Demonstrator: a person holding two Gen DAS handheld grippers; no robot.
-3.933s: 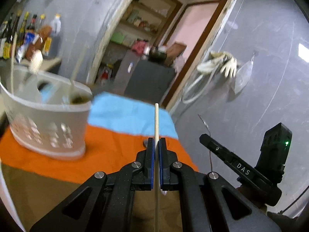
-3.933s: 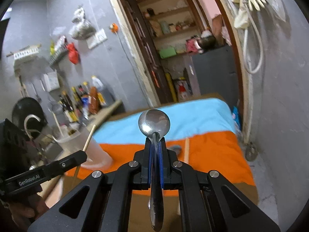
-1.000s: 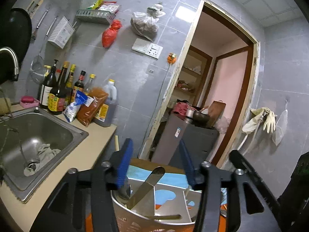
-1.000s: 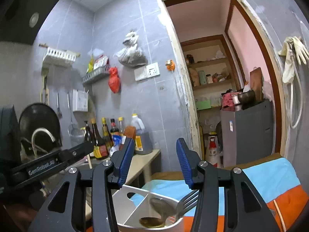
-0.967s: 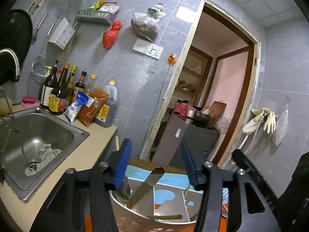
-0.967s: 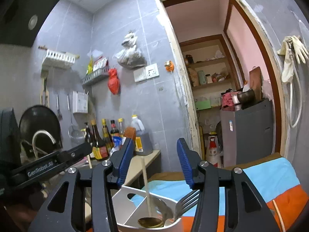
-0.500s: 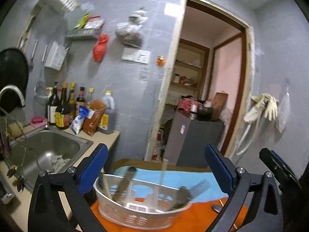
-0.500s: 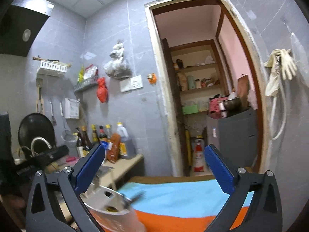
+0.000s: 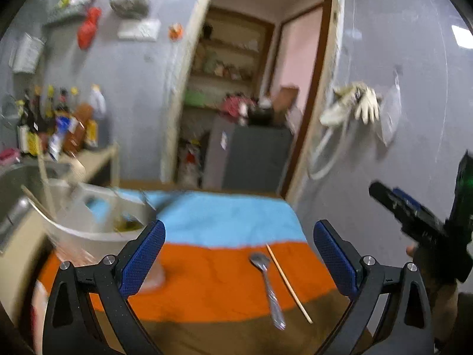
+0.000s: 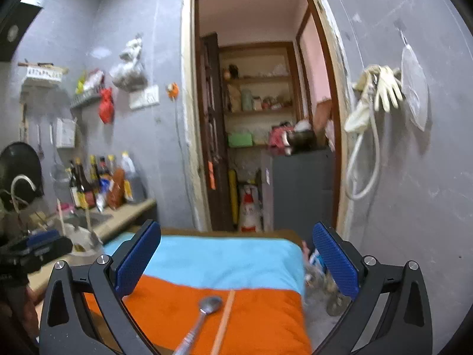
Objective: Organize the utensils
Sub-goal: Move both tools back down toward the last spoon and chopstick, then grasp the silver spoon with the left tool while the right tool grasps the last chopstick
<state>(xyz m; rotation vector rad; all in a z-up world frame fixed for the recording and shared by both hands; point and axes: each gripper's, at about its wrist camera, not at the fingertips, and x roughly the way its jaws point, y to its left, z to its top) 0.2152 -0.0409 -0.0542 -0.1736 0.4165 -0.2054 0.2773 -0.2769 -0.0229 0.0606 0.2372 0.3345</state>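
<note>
A metal spoon (image 9: 267,287) and a wooden chopstick (image 9: 288,282) lie side by side on the orange cloth (image 9: 207,278). Both also show in the right wrist view: the spoon (image 10: 204,316) and the chopstick (image 10: 224,319). A white utensil basket (image 9: 97,216) with several utensils stands at the left of the table; it is blurred. My left gripper (image 9: 238,254) is open and empty, above the cloth. My right gripper (image 10: 236,260) is open and empty, above the spoon and chopstick.
A blue cloth (image 9: 230,219) covers the far part of the table. A sink (image 9: 17,183) and bottles (image 10: 97,180) are on the counter at the left. A grey wall (image 10: 414,192) is close on the right. A doorway (image 10: 266,118) is behind the table.
Both grippers have pulled back from the basket and tilted down toward the table. The spoon and chopstick on the orange cloth have come into view. Both jaws stay wide open.
</note>
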